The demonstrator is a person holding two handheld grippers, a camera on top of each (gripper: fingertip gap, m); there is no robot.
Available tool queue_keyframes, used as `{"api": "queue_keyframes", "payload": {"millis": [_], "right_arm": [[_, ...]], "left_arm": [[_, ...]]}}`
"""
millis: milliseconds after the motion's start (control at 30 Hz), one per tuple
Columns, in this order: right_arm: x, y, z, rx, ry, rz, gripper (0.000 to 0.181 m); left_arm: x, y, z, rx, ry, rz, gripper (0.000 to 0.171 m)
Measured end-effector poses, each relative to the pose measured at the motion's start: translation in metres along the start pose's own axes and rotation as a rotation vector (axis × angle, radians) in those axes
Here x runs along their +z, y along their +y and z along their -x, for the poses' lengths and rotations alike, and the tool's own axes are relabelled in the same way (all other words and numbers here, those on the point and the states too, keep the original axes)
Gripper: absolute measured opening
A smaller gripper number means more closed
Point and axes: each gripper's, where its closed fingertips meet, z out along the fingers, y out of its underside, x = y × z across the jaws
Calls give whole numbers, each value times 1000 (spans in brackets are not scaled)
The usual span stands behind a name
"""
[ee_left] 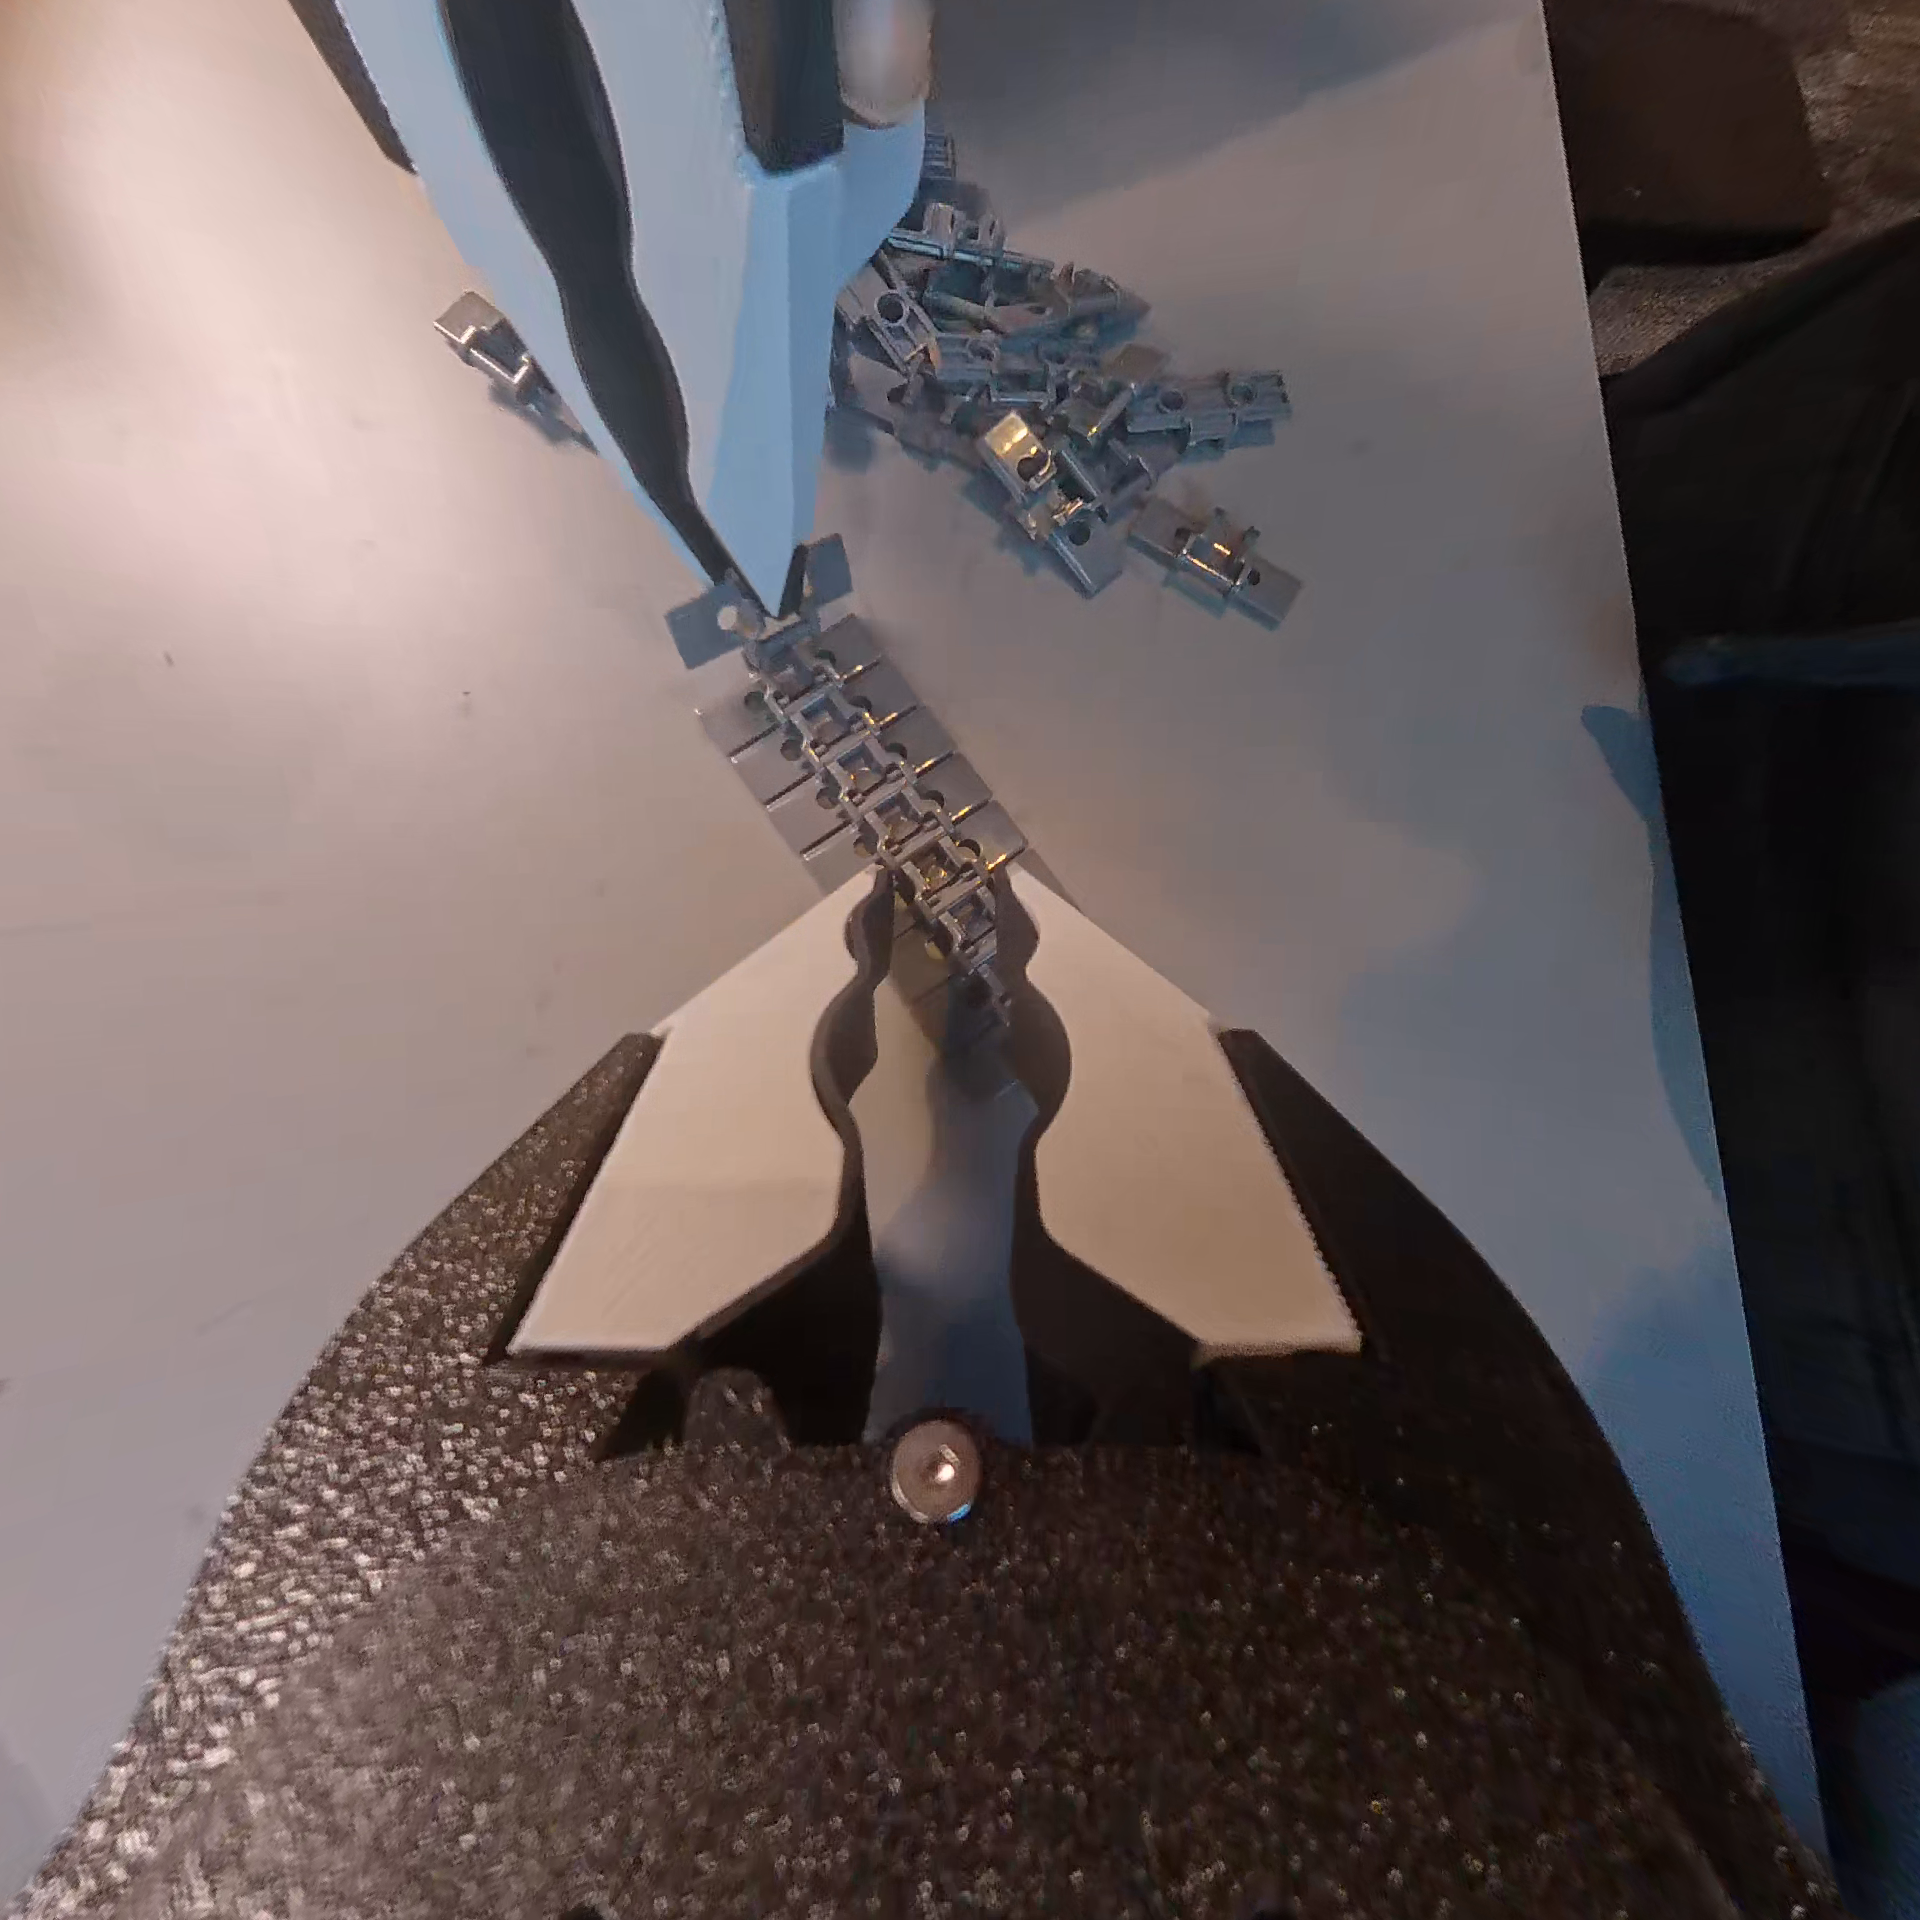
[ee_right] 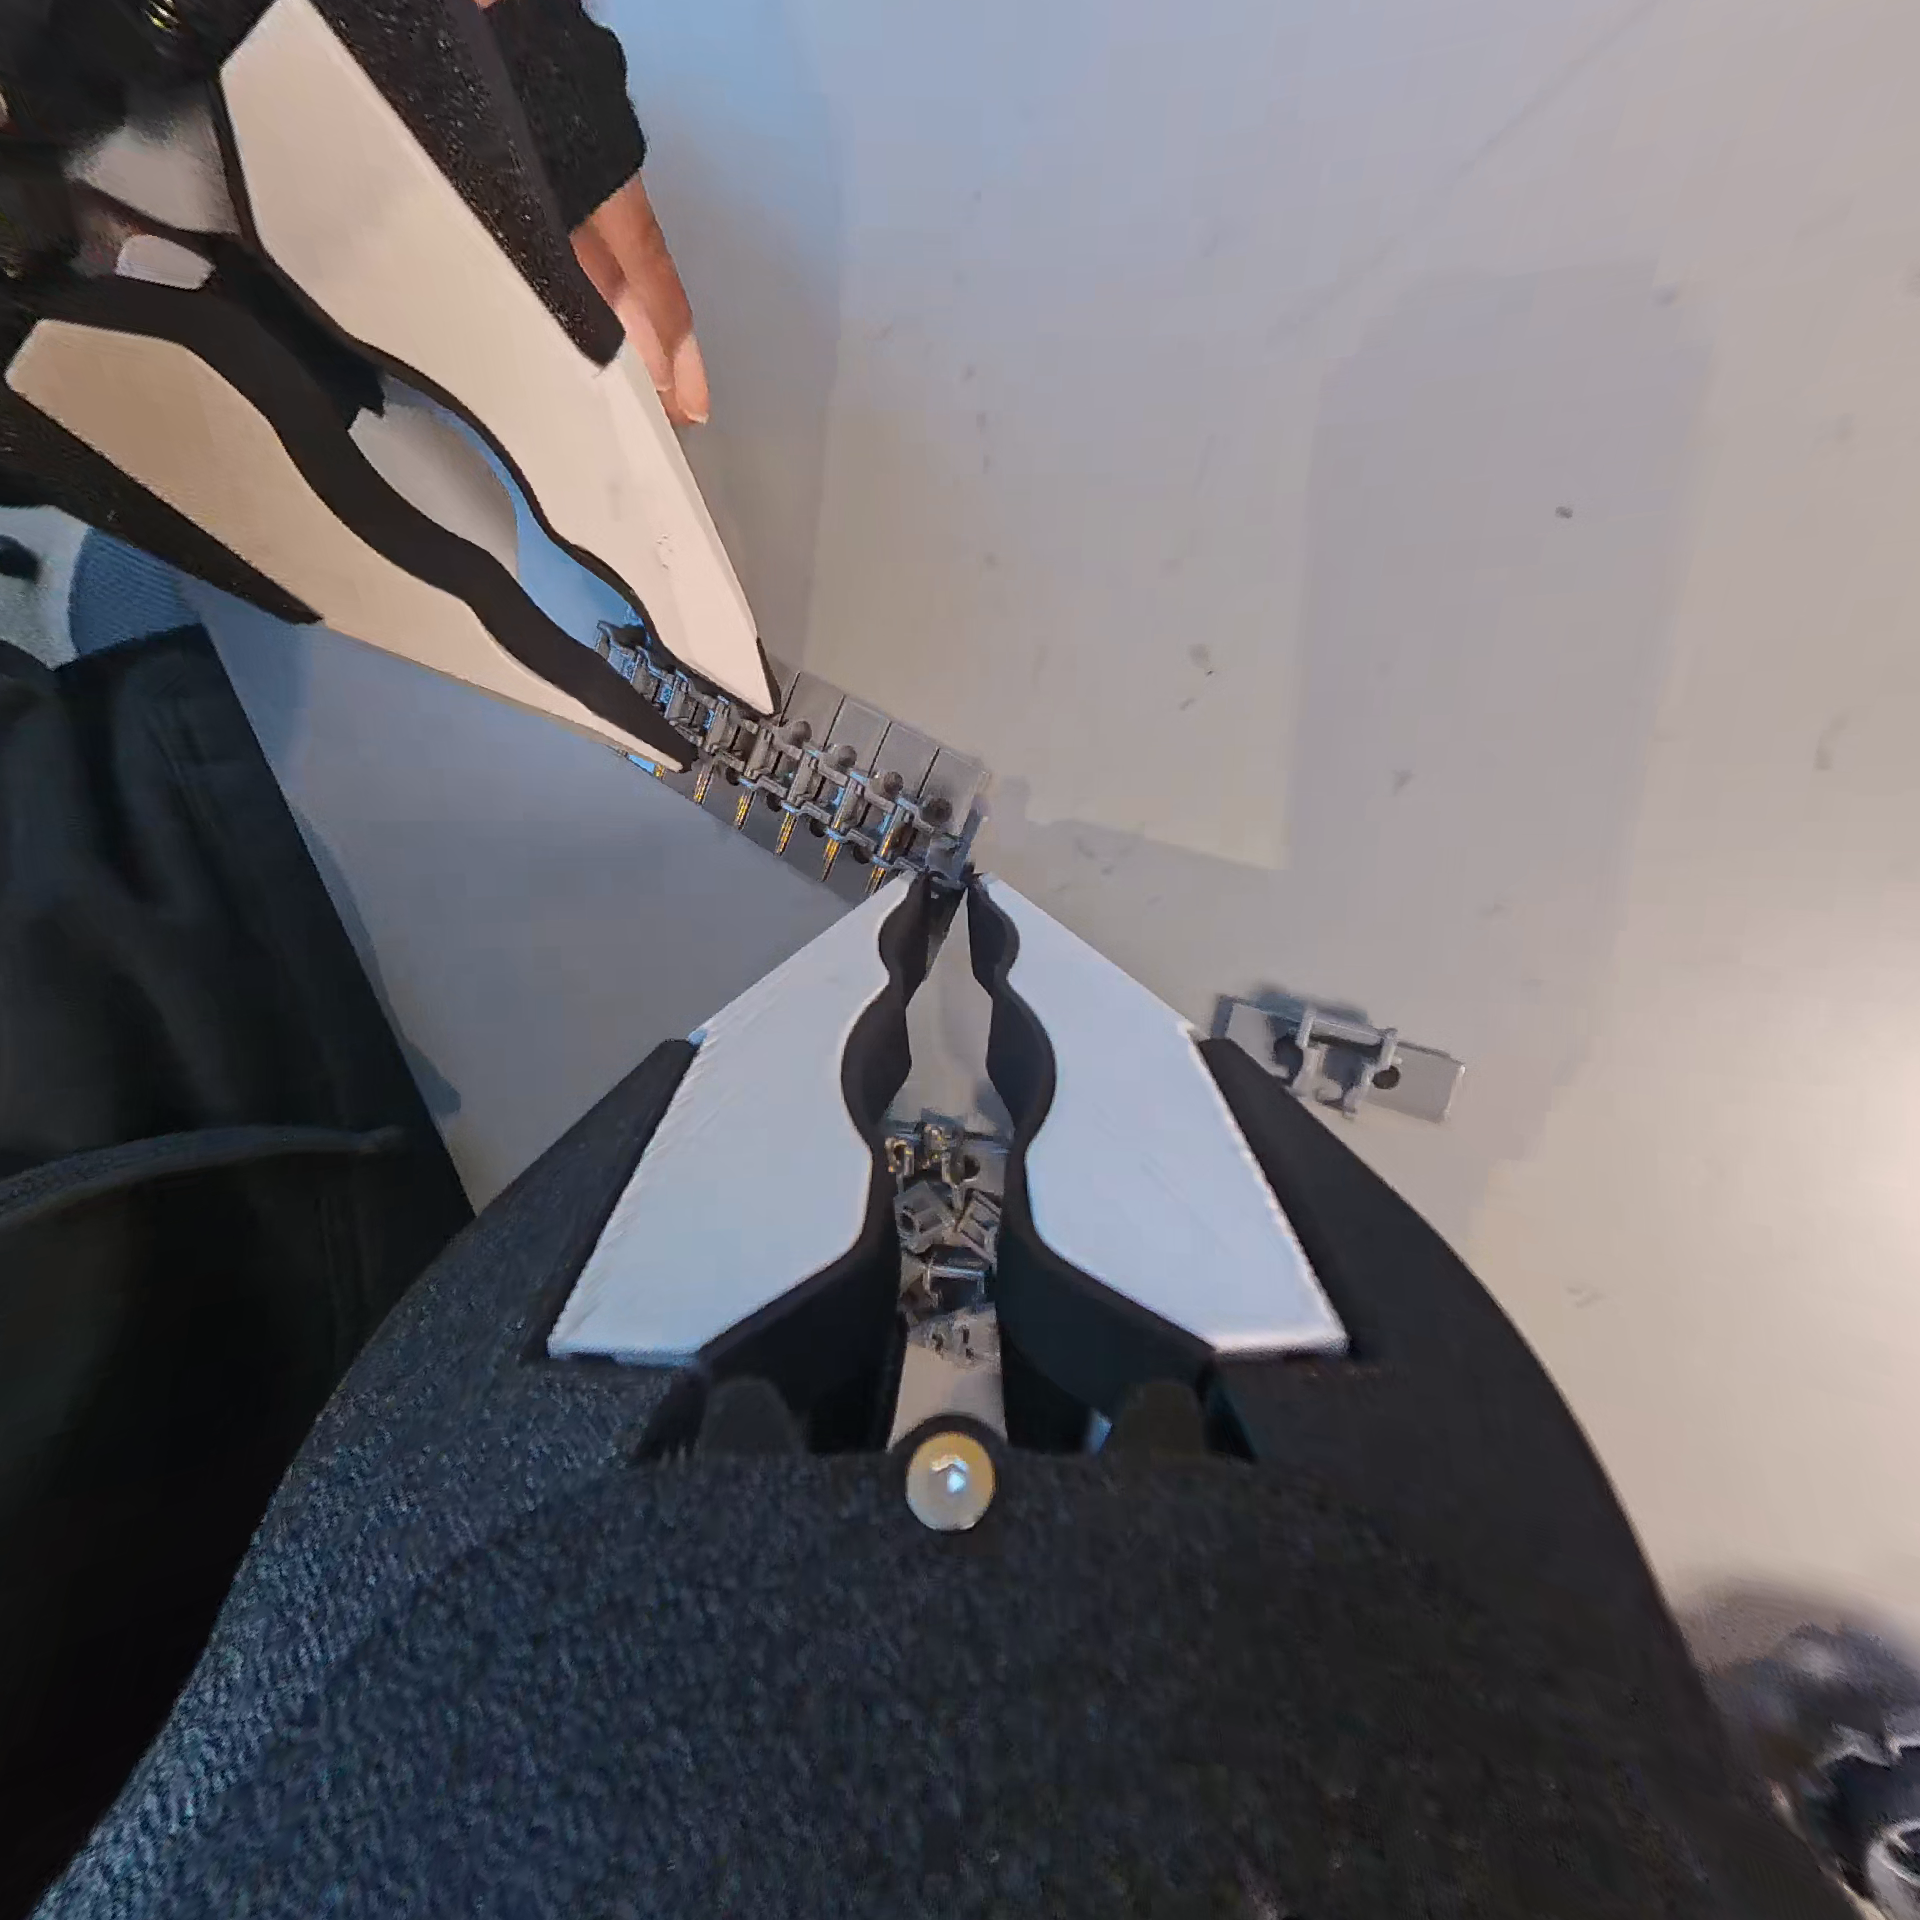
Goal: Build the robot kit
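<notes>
A chain of grey plastic track links [ee_left: 831,748] lies on the white table [ee_left: 312,831], underside up. My left gripper [ee_left: 951,904] is shut on the chain's near end, several links lying between its fingers. My right gripper [ee_left: 753,603] comes down from above and is shut on the chain's far end link [ee_left: 707,629], which sits tilted against the others. In the right wrist view my right gripper [ee_right: 958,883] pinches that end link, the chain [ee_right: 831,790] runs up and left, and my left gripper [ee_right: 727,732] clamps its other end.
A pile of loose grey links [ee_left: 1060,384] lies just right of the right gripper and also shows between its fingers [ee_right: 940,1226]. A single link [ee_left: 488,343] lies to the left and shows in the right wrist view [ee_right: 1340,1055]. The table edge [ee_left: 1662,935] borders dark fabric. A gloved hand [ee_right: 634,260] holds the left gripper.
</notes>
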Motion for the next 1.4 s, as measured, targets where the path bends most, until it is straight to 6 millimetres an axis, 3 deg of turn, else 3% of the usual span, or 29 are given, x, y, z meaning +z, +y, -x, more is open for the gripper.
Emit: {"api": "queue_keyframes", "payload": {"millis": [433,1033,1400], "right_arm": [[0,-3,-3,-51,120,118,6],[3,-2,-3,-143,325,105,6],[4,-2,-3,-122,350,40,6]], "left_arm": [[7,-7,-7,-13,-27,1,19],[9,-9,-8,-18,-54,1,18],[9,-9,-8,-25,-57,-6,18]]}}
